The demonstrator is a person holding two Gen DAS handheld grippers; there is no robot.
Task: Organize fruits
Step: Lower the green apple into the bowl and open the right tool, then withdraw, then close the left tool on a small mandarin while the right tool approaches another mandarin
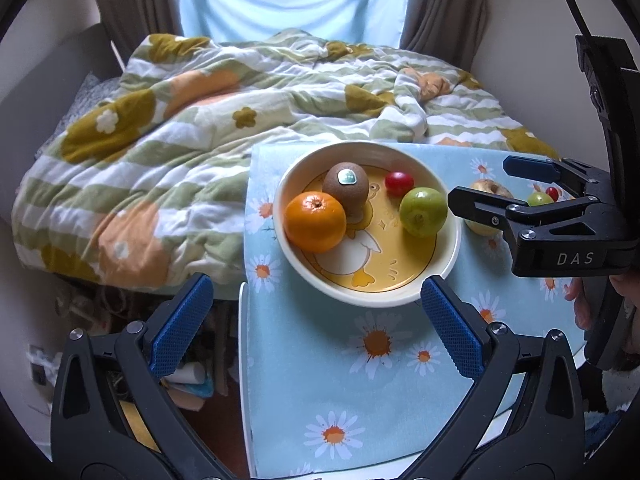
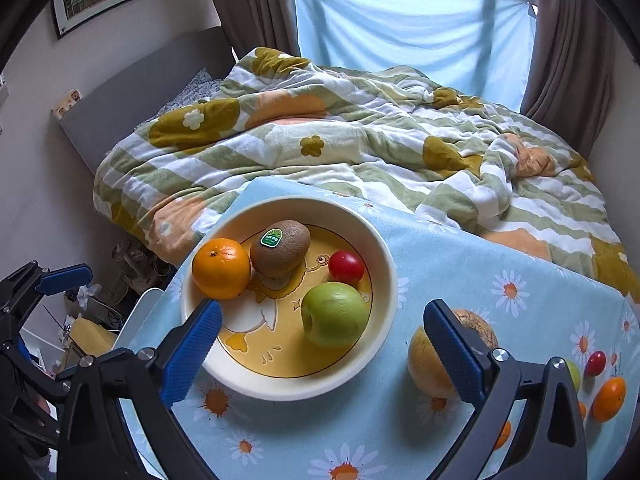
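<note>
**Four fruits sitting in the duck bowl, more waiting on the cloth**

The cream bowl [image 2: 384, 264] is holding, left to right, an orange [image 2: 221, 268], a stickered kiwi [image 2: 280, 247], a red cherry tomato [image 2: 346, 267] and a green apple [image 2: 335, 314]. Right of it, a yellowish apple [image 2: 424, 364] is lying on the daisy tablecloth [image 2: 480, 264]. The left gripper [image 1: 316, 324] and right gripper [image 2: 322, 352] are both gaping wide, gripping nothing.
</note>
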